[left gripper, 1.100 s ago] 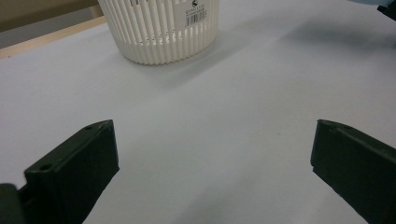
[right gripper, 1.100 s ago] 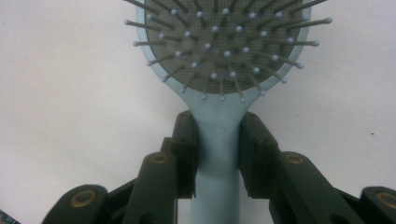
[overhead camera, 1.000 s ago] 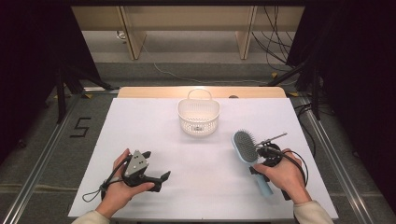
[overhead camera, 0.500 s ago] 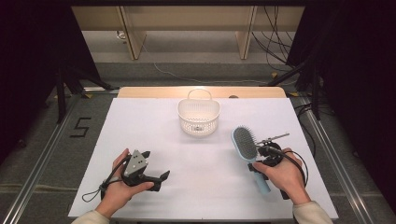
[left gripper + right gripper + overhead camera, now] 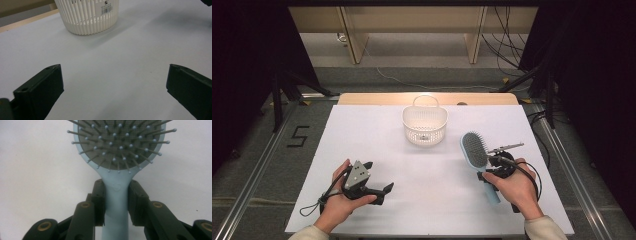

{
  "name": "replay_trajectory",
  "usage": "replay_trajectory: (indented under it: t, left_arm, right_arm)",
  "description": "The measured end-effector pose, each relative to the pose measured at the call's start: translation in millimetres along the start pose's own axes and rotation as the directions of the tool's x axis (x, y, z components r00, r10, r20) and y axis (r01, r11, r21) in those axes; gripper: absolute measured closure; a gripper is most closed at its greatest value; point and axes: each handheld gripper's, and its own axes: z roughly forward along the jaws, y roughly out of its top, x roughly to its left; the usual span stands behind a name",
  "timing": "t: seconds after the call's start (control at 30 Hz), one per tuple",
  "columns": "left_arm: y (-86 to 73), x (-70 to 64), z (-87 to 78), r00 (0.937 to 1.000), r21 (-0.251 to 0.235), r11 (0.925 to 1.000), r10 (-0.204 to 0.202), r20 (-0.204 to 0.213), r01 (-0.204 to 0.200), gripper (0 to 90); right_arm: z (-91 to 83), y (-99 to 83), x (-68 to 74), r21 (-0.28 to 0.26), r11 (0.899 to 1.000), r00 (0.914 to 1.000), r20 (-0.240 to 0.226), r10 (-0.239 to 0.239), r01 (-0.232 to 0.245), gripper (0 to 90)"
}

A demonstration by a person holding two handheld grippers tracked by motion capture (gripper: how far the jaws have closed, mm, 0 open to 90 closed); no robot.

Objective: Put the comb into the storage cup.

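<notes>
Lying bristles-up on the white table point(image 5: 362, 135), right of centre: a pale blue plastic paddle hairbrush point(image 5: 475, 150) with a grey cushion and ball-tipped pins, head pointing away toward the far edge, handle running back under the person's right hand point(image 5: 512, 187). Being clamped at the neck just below the head by the right gripper point(image 5: 116, 200), black jaws pressing on both sides of the handle with no gap showing in the right gripper view. Standing beyond and to the left of the brush head, near but apart from it: a white slatted plastic basket point(image 5: 425, 125) with a loop handle, upright and looking empty from above. Resting low over the near left part of the table, well apart from brush and basket: the left gripper point(image 5: 113, 82), jaws spread wide with nothing between them, pointing roughly toward the basket wall seen in its own view. Judging from this: grasping step done or just finishing, lifting not yet evident, the brush seemingly on the surface. Probably calling next for raising the brush clear, carrying it forward and leftward over the basket rim, then tipping it head-down inside; watching for the long handle swinging or catching on the rim.
</notes>
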Motion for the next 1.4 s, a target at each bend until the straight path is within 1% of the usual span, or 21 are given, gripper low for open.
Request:
replay_trajectory:
  t: [0.1,0.27,0.3,0.37,0.4,0.47,0.57,0.73,1.0,1.13,1.3,1.4]
  left_arm:
    - [0.2,0.1,-0.4,1.0,-0.001,1.0,0.0,0.0,0.0,0.4]
    - [0.4,0.2,-0.6,1.0,-0.004,1.0,-0.002,-0.002,0.002,0.4]
    - [0.4,0.3,-0.6,1.0,-0.003,1.0,-0.002,-0.002,0.002,0.4]
    - [0.5,0.4,-0.6,1.0,-0.006,1.0,-0.003,-0.003,0.002,0.4]
    - [0.5,0.5,-0.7,1.0,-0.006,1.0,-0.002,-0.003,0.002,0.4]
    - [0.6,0.5,-0.8,1.0,-0.007,1.0,-0.002,-0.003,0.002,0.4]
    - [0.7,0.6,-1.0,1.0,-0.008,1.0,-0.002,-0.004,0.002,0.4]
    - [0.8,1.0,-1.1,1.0,-0.009,1.0,-0.001,-0.006,0.001,0.4]
    - [0.8,1.0,-1.1,1.0,-0.009,1.0,-0.001,-0.007,0.0,0.4]
    - [0.9,1.2,-1.2,1.0,-0.01,1.0,0.0,-0.007,0.0,0.4]
    - [0.9,1.1,-1.2,1.0,-0.01,1.0,0.0,-0.007,0.0,0.4]
    - [0.9,1.2,-1.1,1.0,-0.009,1.0,0.0,-0.007,-0.001,0.4]
  right_arm:
    - [1.2,-0.4,0.5,0.004,1.0,1.0,-0.004,-0.006,0.006,70.5]
    - [2.5,-0.4,2.2,-0.002,1.0,1.0,-0.004,-0.003,0.003,70.5]
    - [2.8,-0.1,2.5,-0.016,1.0,1.0,-0.001,-0.004,0.004,70.5]
    - [2.4,0.3,2.6,-0.024,1.0,1.0,-0.001,-0.002,0.002,70.5]
    - [2.7,0.2,2.1,-0.037,0.999,0.9999,0.004,-0.01,0.011,70.5]
    - [2.5,0.3,2.0,-0.041,0.999,0.9999,0.005,-0.009,0.009,70.5]
    - [2.4,0.7,1.8,-0.06,0.998,0.9999,0.008,-0.008,0.009,70.5]
    - [3.0,0.8,1.9,-0.063,0.998,1.0,0.003,-0.004,0.004,70.5]
    - [2.4,1.6,2.1,-0.091,0.996,0.9999,0.013,-0.007,0.008,70.5]
    - [2.2,1.7,1.6,-0.11,0.994,0.9999,0.014,-0.001,0.003,70.5]
    - [2.3,1.9,1.4,-0.112,0.994,0.9999,0.016,-0.001,0.003,70.5]
    - [2.6,2.1,1.1,-0.124,0.992,0.9997,0.023,-0.009,0.012,70.5]
